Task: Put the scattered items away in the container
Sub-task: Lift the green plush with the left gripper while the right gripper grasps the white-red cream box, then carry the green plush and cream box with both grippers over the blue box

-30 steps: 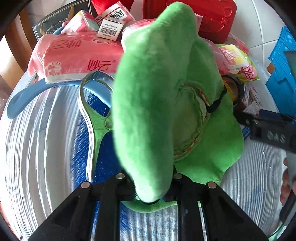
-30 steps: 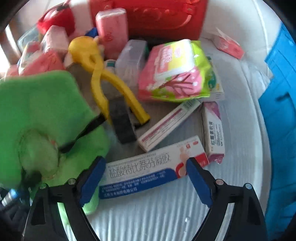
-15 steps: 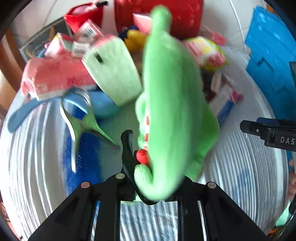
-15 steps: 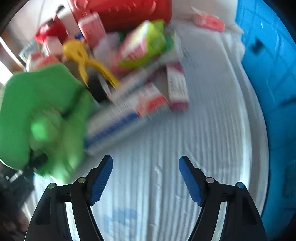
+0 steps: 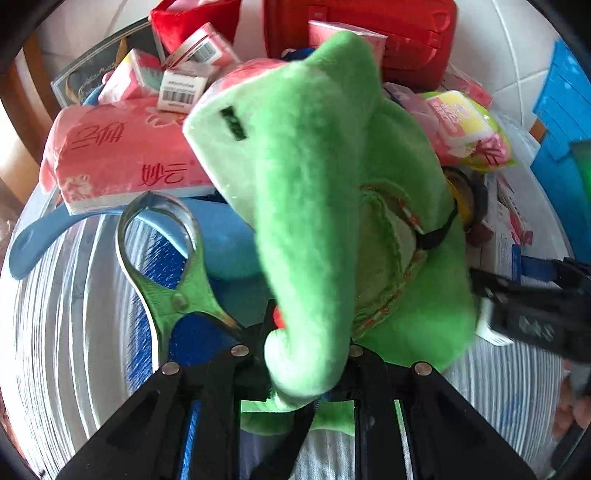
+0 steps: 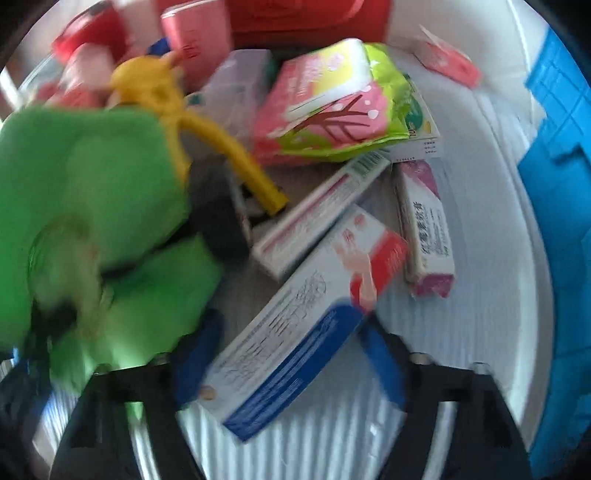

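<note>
Two wrist views. Left wrist: left gripper (image 5: 306, 363) is clamped nearly closed on the bottom tip of a green plush toy (image 5: 325, 206), which rises from the jaws and fills the middle of the frame; pale green face panel toward upper left, black strap across its right side. Under it, the white ribbed container (image 5: 62, 314) with a blue spoon (image 5: 122, 225) and scissors (image 5: 162, 258) with a metal loop handle lying on the floor, left of the toy. Pink tissue pack (image 5: 122, 158) behind them, small barcoded boxes (image 5: 181, 88) stacked on top, red case (image 5: 406, 33) at the back. Wet wipes pack (image 5: 465, 129) at right. Right gripper's black body (image 5: 532, 317) enters from the right edge, just beside the toy. Right wrist, motion-blurred: right gripper (image 6: 291, 354) jaws have just been closing; a white-blue-red medicine box (image 6: 303, 325) lies diagonally between the blue pads (image 6: 380, 362), and the pads look to touch its sides, but blur leaves firm contact unclear. Two more cartons near it, a long white one (image 6: 317, 210) and a purple-ended one (image 6: 424, 225). Yellow plastic tool (image 6: 207, 133) and the wipes pack behind. Green toy at left. Blue crate (image 6: 557, 177) outside the container's rim at right.
</note>
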Available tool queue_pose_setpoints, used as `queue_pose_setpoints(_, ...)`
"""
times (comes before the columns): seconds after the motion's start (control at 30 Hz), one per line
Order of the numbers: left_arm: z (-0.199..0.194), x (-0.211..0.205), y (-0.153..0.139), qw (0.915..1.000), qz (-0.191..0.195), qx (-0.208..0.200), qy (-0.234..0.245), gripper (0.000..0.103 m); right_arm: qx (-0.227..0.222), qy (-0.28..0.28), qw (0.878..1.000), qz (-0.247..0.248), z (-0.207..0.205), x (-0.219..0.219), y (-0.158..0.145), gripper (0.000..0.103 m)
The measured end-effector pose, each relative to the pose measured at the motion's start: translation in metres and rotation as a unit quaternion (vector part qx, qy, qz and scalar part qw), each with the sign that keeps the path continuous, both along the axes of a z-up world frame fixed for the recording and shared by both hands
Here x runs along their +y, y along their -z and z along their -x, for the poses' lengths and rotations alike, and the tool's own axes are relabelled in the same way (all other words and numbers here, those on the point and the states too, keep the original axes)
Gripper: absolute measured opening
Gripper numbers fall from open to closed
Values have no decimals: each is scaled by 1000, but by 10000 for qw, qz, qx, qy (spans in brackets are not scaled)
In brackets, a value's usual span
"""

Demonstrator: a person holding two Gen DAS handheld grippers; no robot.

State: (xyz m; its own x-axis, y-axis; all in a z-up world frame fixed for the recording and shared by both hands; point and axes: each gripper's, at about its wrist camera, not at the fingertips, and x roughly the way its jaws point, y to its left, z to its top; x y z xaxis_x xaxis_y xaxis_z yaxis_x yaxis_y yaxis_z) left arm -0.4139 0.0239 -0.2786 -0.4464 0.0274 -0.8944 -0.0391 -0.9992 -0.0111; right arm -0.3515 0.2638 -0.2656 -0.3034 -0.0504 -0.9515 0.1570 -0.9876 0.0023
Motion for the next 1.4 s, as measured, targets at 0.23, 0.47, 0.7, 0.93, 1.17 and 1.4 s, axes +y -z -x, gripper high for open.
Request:
queue_pose_setpoints(0.23,-25,7,-37,9990,-58,370,260,11,-57,-79,9991,421,-24,35,-15,40)
queue_pose_setpoints(0.47,-41,17,-117,9907,25,1310,360,11,722,-199,9938,820,-30,40,-83,39)
queue_pose_setpoints(0.7,-75,22,-175,9798,97,1969,335,11,1619,-479,9811,942,-85,-11,-159,39)
queue_pose_setpoints(0.93,-94,17,-229,9706,35,2391,281,11,2429,-578,9640,916,-121,-20,-227,39)
queue_pose_setpoints(1.17,-110,33,-284,9580,-32,2782,698,11,2911,-271,9529,810,-137,-2,-288,39)
queue_pose_setpoints(1.4,-126,92,-346,9391,-177,3130,1407,11,3553,262,9340,268,-188,48,-370,39)
